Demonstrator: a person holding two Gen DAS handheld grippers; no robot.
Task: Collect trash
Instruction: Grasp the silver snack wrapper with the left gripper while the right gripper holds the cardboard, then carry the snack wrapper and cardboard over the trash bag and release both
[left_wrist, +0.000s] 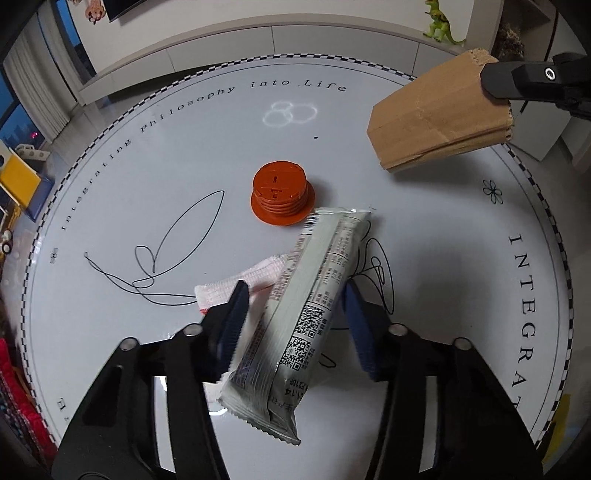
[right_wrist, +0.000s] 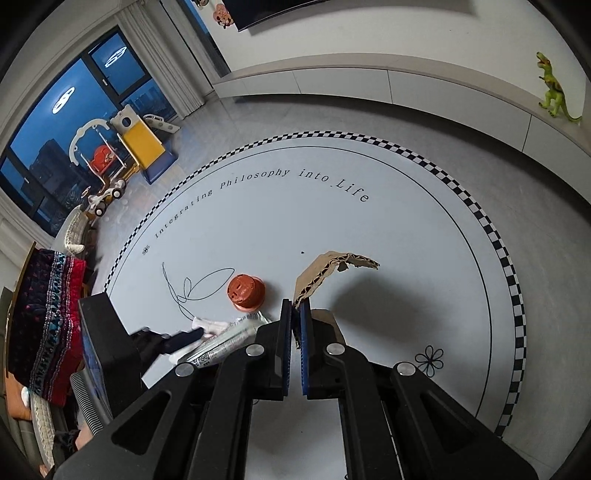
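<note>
My left gripper (left_wrist: 295, 295) straddles, unclenched, a silvery crinkled snack wrapper (left_wrist: 303, 306) with 2 QR codes lying on the round table (left_wrist: 424, 240), while my right gripper (right_wrist: 295, 325) pinches torn brown cardboard (right_wrist: 325, 273) aloft.

the wrapper (left_wrist: 295, 314) is showing crinkled, glossy silver film, catching light beside the orange cap (left_wrist: 282, 195), which is looking like matt ridged plastic. the cardboard (left_wrist: 439, 118), right of the cap, is looking rough, brown and corrugated at its torn edge. the tabletop (left_wrist: 221, 147) under the cap is gleaming smooth and glossy. the tissue (left_wrist: 236, 284) is looking soft and dimpled.
</note>
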